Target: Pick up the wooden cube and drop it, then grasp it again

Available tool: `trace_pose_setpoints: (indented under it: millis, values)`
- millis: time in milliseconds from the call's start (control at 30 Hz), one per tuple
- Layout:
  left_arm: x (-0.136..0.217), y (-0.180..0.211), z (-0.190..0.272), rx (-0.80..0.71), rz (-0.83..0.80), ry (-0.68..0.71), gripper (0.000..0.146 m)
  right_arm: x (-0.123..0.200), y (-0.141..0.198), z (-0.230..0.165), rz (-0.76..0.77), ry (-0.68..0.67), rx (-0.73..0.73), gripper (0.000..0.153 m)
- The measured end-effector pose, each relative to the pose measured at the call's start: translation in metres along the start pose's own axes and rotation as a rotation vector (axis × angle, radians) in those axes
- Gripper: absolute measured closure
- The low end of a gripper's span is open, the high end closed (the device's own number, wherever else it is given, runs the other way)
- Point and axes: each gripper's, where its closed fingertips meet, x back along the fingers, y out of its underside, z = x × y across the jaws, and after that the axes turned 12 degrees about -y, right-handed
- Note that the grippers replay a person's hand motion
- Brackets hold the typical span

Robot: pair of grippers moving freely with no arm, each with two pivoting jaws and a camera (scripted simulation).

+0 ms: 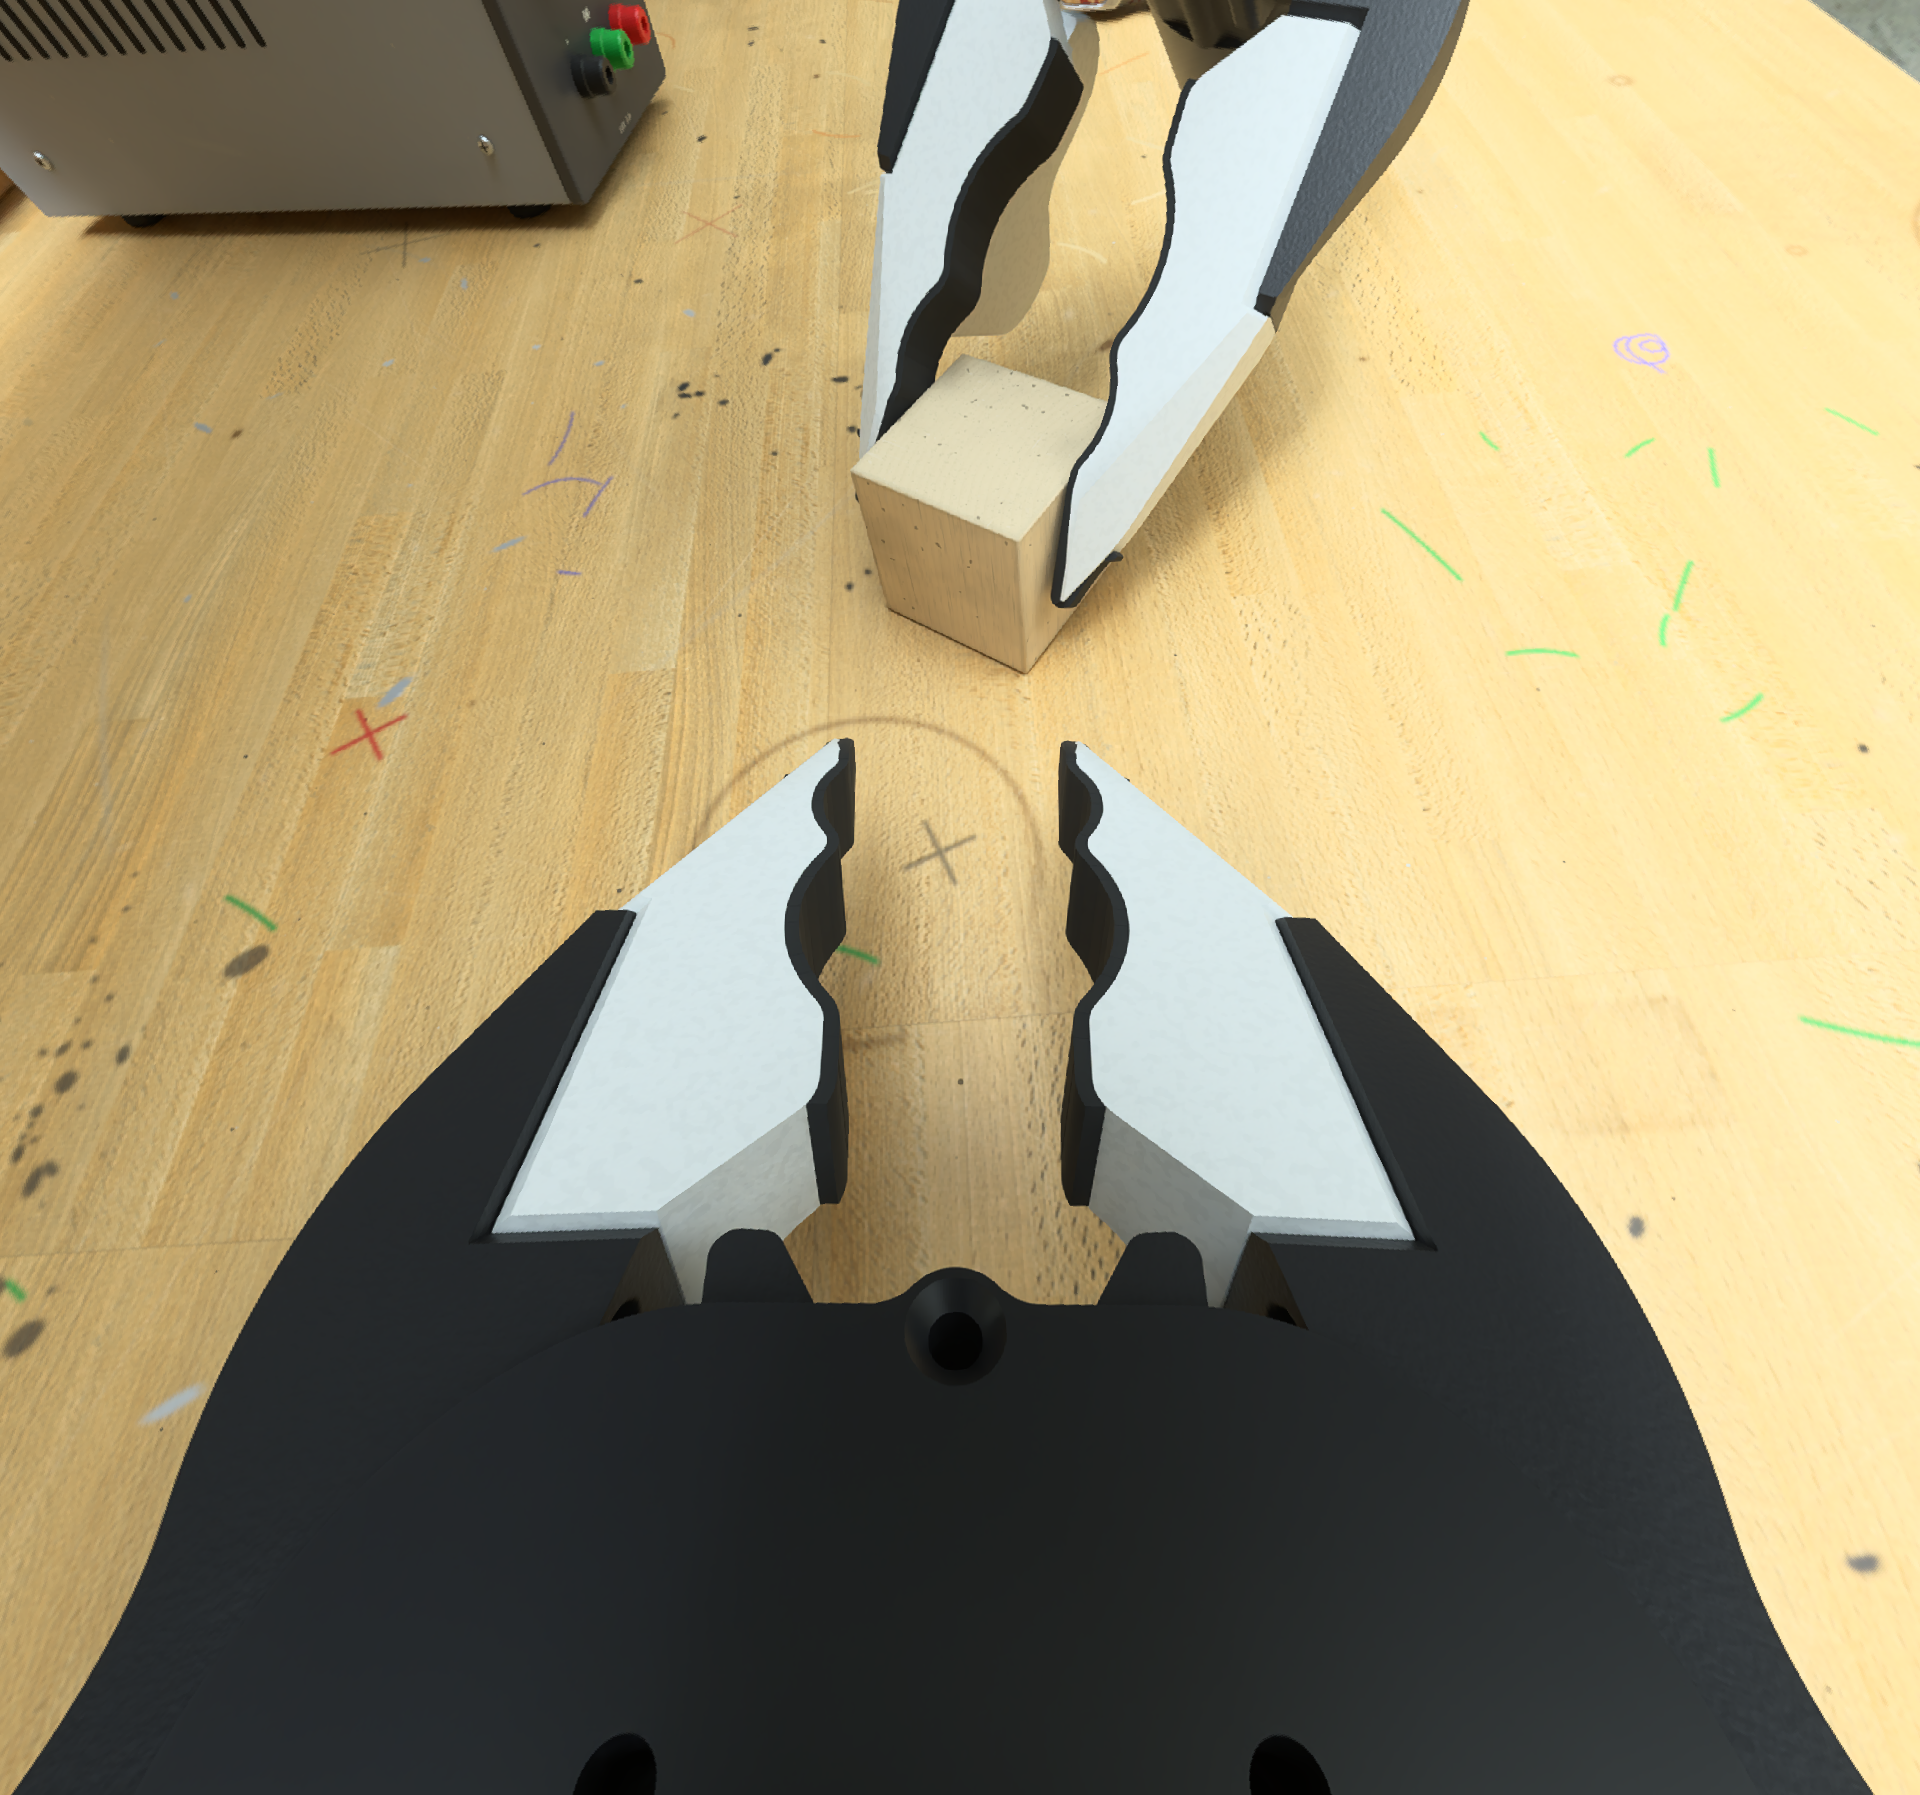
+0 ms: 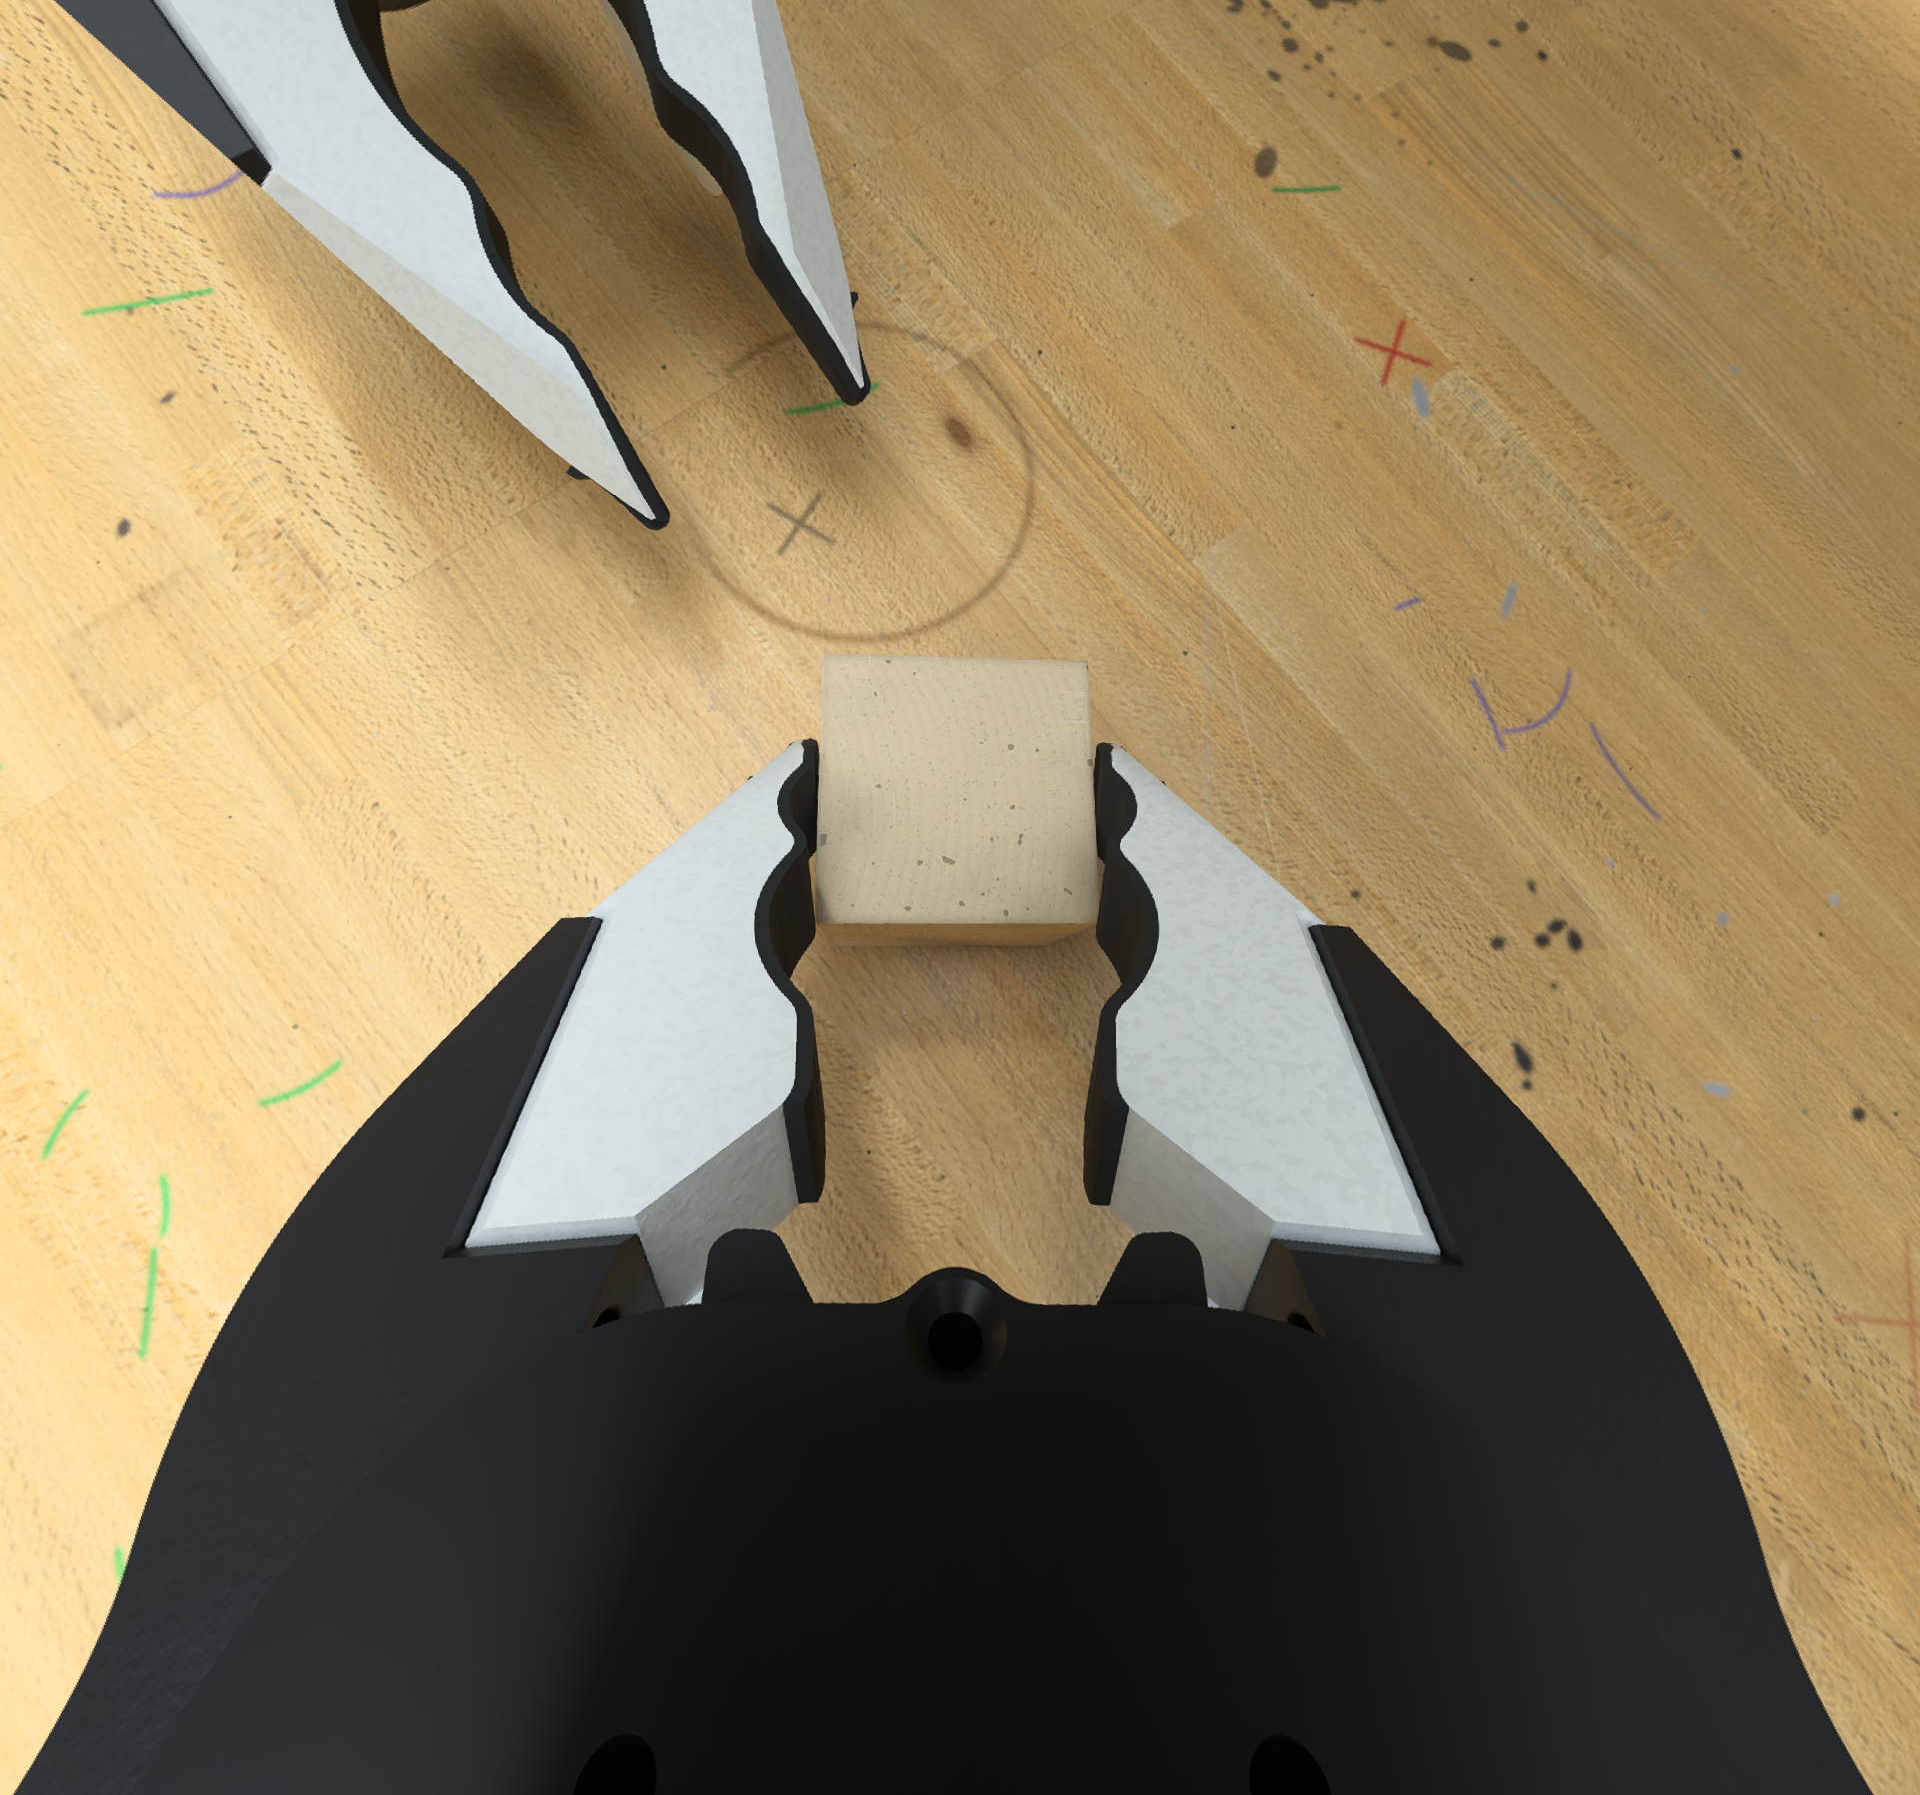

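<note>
The pale wooden cube (image 2: pixel 951 810) sits on the wooden table (image 2: pixel 1351 498), its base on the surface. My right gripper (image 2: pixel 956 758) reaches down over it, with both inner pads pressed against opposite side faces of the cube. In the left wrist view, the cube (image 1: pixel 987 436) stands ahead, held between the right gripper's (image 1: pixel 971 514) two fingers. My left gripper (image 1: pixel 956 758) is open and empty, low over the table just short of the cube. It also shows in the right wrist view (image 2: pixel 756 457), beyond the cube.
A grey metal box (image 1: pixel 312 83) with red, green and black sockets stands at the far left of the table (image 1: pixel 416 602). A pencilled circle with a cross (image 1: pixel 940 852) lies under the left gripper's fingers. Ink spots and pen marks dot the wood.
</note>
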Motion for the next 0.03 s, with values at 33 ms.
trace_pose_setpoints:
  millis: [33]
  values:
    - [-0.0002, 0.0003, 0.0002, -0.003, -0.003, -0.001, 0.107, 0.0, 0.0001, -0.0001, 0.003, -0.002, 0.001, 0.1]
